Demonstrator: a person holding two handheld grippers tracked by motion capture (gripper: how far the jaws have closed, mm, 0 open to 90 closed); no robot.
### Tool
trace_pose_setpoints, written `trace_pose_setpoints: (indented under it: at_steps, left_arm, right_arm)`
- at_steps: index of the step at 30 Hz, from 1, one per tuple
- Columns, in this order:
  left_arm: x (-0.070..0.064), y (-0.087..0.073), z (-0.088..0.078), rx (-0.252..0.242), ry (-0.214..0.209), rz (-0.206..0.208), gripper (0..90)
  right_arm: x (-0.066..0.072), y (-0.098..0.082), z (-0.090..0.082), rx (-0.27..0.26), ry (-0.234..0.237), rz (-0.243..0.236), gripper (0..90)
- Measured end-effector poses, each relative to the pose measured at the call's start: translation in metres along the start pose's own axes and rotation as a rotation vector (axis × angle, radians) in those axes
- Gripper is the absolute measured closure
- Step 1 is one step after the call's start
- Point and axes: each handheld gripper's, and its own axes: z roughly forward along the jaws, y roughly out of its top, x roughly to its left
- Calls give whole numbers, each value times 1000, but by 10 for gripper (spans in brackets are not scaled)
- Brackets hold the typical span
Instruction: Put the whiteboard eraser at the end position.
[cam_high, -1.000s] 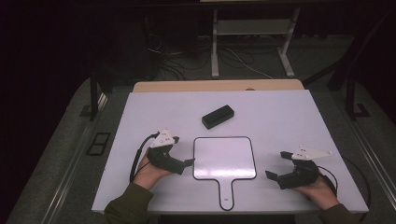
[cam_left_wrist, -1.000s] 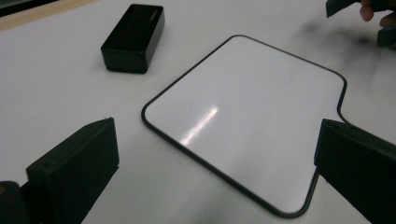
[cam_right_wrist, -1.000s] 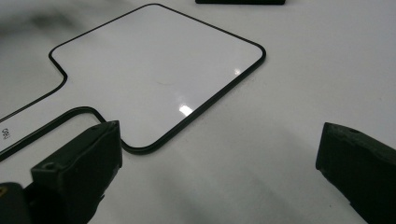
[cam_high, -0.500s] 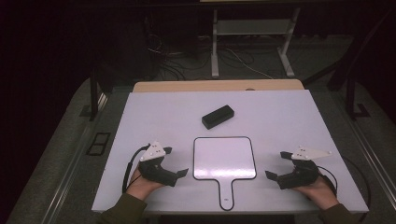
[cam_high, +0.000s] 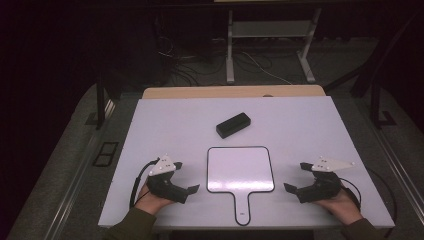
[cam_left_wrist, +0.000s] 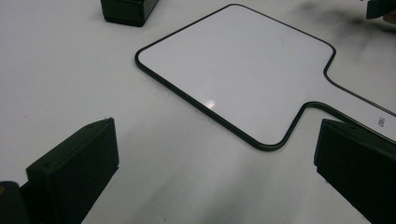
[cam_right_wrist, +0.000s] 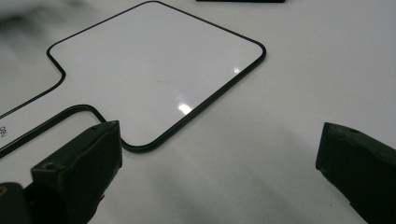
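So, the white tabletop (cam_high: 300, 125) has loads of free room right now. In the high view a paddle-shaped whiteboard (cam_high: 240, 169) lies flat near the front middle, its black-rimmed square panel toward the far side and its short handle pointing straight back at the person, so the long axis runs front to back. The handle tip comes close to the front edge of the tabletop without hanging over it. There's a tiny printed mark near the end of the handle, but it's too small to read in any view.

Beyond the board, well apart from it, sits a small black box (cam_high: 233, 124), lying slantwise with its long side running from near-left up to far-right. No writing that I can make out on it.

The left gripper (cam_high: 186, 177) rests on the tabletop just left of the board, near its lower left corner, with a hand (cam_high: 151, 201) behind it; jaws are spread wide with nothing between them. In the left gripper view the board's rounded corner and handle neck lie right ahead between the jaws.

The right gripper (cam_high: 296, 177) sits off to the board's right, also low on the tabletop, jaws wide apart and empty, aimed at the board's near corner.

The far half of the tabletop and both side margins are bare, and a strip of wood shows beyond the far edge.
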Motion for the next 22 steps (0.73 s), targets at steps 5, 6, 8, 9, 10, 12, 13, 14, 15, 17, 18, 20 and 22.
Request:
trace_pose_setpoints:
  at_steps: [5, 6, 8, 9, 10, 12, 13, 14, 15, 17, 18, 20, 22]
  left_arm:
    - [2, -1, 1, 14, -1, -8, 0]
    - [1, -1, 2, 14, -2, -12, 0]
    - [2, -1, 1, 14, -1, -9, 0]
    - [2, -1, 1, 12, -1, -9, 0]
    - [1, -1, 1, 12, 0, -12, 0]
    - [1, -1, 1, 10, 3, -11, 0]
    - [1, -1, 0, 10, 3, -10, 0]
    - [1, -1, 0, 9, 3, -10, 0]
    - [1, -1, 0, 8, 3, -9, 0]
    - [1, 0, 0, 7, 2, -7, 0]
    - [1, 0, 0, 6, 3, -7, 0]
    - [1, 0, 0, 6, 1, -4, 0]
    - [1, 0, 1, 8, 1, -4, 0]
  right_arm:
    - [0, 0, 1, 4, 0, 3, 0]
    - [0, 0, 1, 3, 1, 2, 0]
    - [0, 0, 1, 3, -1, 3, 0]
    - [0, 0, 1, 3, -1, 4, 0]
    - [0, 0, 1, 4, -2, 3, 0]
    - [0, 0, 1, 5, -2, 1, 0]
    - [0, 0, 1, 5, -1, 1, 0]
    - [0, 0, 1, 5, -1, 1, 0]
    - [0, 0, 1, 4, -1, 1, 0]
    - [0, 0, 1, 4, -1, 0, 0]
    - [0, 0, 1, 4, -1, 1, 0]
    - [0, 0, 1, 4, -1, 0, 0]
    - [0, 0, 1, 4, 0, 0, 0]
